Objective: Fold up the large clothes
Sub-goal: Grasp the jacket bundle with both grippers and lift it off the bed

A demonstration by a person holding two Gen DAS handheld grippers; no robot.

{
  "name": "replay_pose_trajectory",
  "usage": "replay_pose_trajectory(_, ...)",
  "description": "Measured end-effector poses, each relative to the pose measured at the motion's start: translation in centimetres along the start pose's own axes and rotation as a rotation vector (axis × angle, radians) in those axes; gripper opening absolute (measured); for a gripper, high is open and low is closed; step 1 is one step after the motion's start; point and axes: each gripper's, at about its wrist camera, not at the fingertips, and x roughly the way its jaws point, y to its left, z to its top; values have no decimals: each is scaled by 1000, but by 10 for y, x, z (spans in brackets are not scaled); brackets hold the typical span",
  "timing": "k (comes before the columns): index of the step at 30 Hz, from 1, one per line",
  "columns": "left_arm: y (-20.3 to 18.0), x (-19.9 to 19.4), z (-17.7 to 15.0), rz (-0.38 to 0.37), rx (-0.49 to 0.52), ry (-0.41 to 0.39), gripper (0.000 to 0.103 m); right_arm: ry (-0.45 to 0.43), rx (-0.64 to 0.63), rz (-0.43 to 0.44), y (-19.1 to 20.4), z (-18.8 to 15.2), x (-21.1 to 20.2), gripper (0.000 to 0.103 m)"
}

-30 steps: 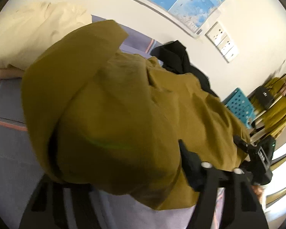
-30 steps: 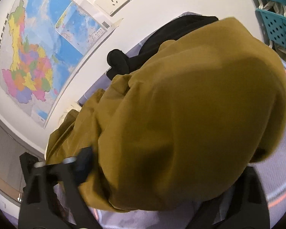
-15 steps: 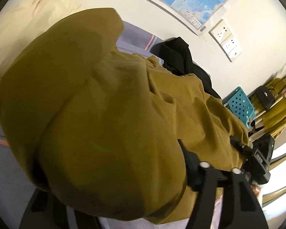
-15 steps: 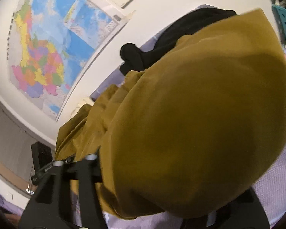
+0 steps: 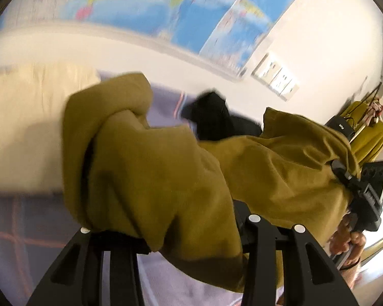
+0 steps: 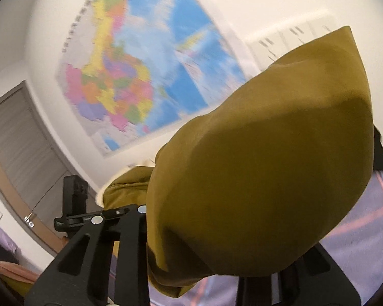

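Observation:
A mustard-yellow garment (image 5: 166,173) hangs bunched between both grippers, lifted off the lavender bed sheet (image 5: 18,242). My left gripper (image 5: 166,232) has its jaws closing on a thick fold of it; the cloth covers the fingertips. In the right wrist view the same garment (image 6: 268,165) balloons over my right gripper (image 6: 212,250), whose jaws are also closing on the cloth. The right gripper (image 5: 365,196) and the hand holding it show at the right edge of the left wrist view, with fabric stretched across to it.
A black garment (image 5: 217,119) lies on the bed behind the yellow one. A cream pillow (image 5: 25,127) sits at the left. A map (image 6: 130,81) and wall sockets (image 5: 275,76) are on the wall, a grey door (image 6: 20,137) at left.
Both grippers have risen with the yellow garment, which now hangs off the bed. Both pairs of jaws have narrowed on the cloth. More wall and map show.

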Motion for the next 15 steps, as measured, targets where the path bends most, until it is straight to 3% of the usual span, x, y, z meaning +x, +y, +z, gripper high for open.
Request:
replay_pose_trajectory(4, 3, -37, 35, 18, 41, -94, 40, -29, -63, 53, 32, 34, 21, 30)
replay_pose_trajectory(7, 17, -69, 62, 76, 60, -179, 40, -45, -94, 117, 56, 57, 49, 30)
replay_pose_trajectory(15, 96, -142, 123, 324, 29, -327, 40, -37, -134, 303, 124, 96, 165, 30)
